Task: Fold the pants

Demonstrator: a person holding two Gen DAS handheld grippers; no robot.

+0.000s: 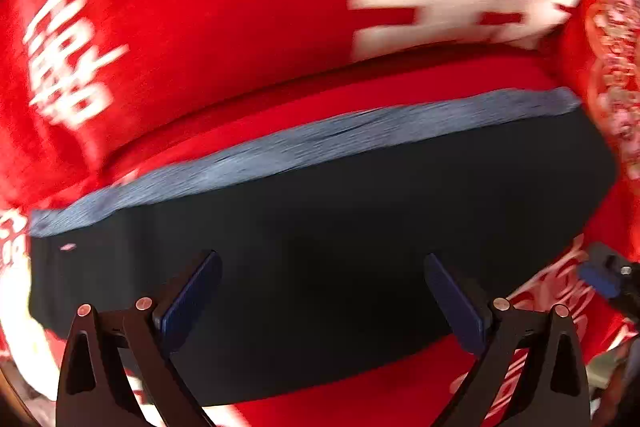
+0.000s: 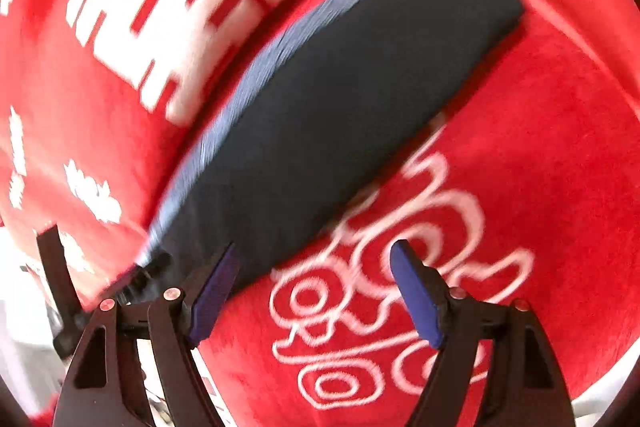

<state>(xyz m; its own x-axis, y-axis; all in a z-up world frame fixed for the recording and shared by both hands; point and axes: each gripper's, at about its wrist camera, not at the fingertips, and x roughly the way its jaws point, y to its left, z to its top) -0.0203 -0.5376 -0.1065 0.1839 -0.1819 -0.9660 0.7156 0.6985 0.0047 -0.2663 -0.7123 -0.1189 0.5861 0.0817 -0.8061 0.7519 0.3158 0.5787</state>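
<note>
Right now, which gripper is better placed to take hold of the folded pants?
Left. The left gripper hangs open directly over the dark pants; the right gripper is open over the red cloth beside them.

Matt dark cloth pants [image 1: 320,247] with a paler ribbed edge, on plush red blanket [image 1: 220,7]; matt black plastic gripper arms.

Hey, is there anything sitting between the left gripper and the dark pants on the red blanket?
Nothing visible. The left gripper hangs open directly over the pants, which lie folded on the red blanket. The right gripper is off to the side, not between them.
</note>
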